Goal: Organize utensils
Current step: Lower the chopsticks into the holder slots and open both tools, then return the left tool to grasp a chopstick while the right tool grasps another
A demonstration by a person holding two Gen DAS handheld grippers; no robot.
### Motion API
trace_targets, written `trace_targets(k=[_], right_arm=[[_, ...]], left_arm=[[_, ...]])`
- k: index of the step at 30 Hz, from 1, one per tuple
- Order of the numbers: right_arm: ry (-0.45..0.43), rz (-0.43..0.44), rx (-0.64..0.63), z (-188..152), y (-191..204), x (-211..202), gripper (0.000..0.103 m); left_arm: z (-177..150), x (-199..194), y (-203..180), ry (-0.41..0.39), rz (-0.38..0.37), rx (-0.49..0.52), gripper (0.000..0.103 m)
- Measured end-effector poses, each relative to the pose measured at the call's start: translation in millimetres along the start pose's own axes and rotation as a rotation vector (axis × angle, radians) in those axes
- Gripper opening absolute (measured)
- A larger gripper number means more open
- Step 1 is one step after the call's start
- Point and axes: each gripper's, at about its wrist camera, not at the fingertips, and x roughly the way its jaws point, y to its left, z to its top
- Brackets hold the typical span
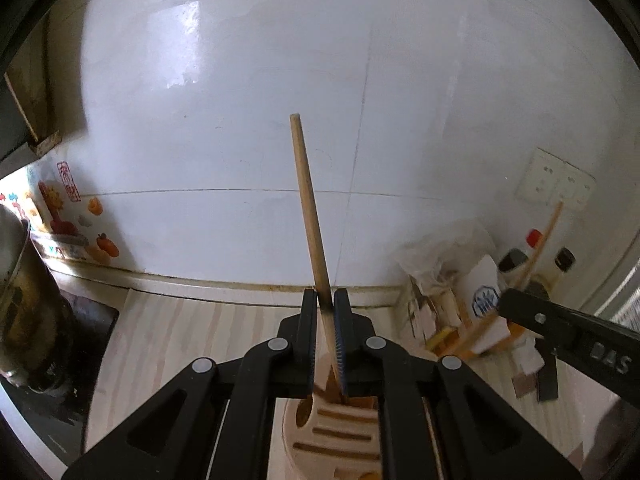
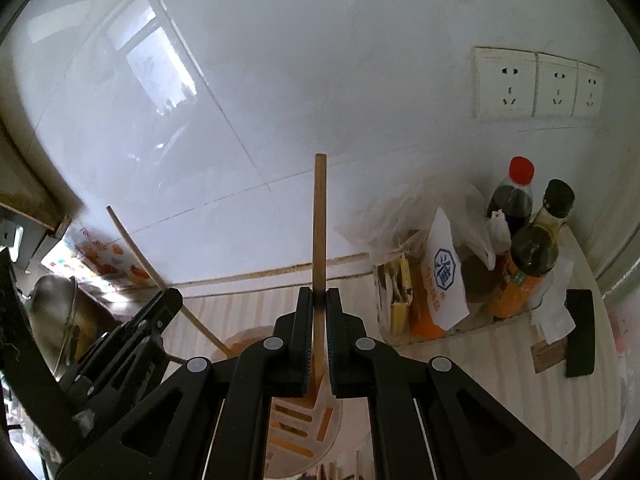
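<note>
My left gripper (image 1: 325,300) is shut on a wooden chopstick (image 1: 307,208) that points up, its lower end over the slotted beige utensil holder (image 1: 340,436) below the jaws. My right gripper (image 2: 319,298) is shut on a second wooden chopstick (image 2: 320,220), held upright above the same holder (image 2: 298,428). The right gripper also shows in the left wrist view (image 1: 532,316) with its chopstick (image 1: 540,244). The left gripper shows in the right wrist view (image 2: 160,312) with its chopstick (image 2: 136,248).
A metal pot (image 1: 24,304) stands on the left on a dark stove. At the right against the white tiled wall are sauce bottles (image 2: 520,240), a plastic bag with packets (image 2: 424,264) and a black object (image 2: 580,332). Wall sockets (image 2: 536,84) are above.
</note>
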Motion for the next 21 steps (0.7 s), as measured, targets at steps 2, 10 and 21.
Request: trace_targets(k=[2, 10, 21], right_arm=[[0.026, 0.015, -0.008, -1.4, 2.6, 1.0, 0.007], [0.012, 0.021, 0.018, -5.4, -2.9, -29.6, 0.051], [-0.076, -0.043, 0.081, -63.0, -32.1, -87.8, 0.087]], left_arm=[[1.9, -9.9, -1.2, 0.017, -0.011, 0.018, 0.01], [10.1, -73.5, 20.8, -0.029, 0.022, -0.014, 0.092], [-70.4, -78.8, 66.9, 0.091, 0.156, -0.019, 0.103]])
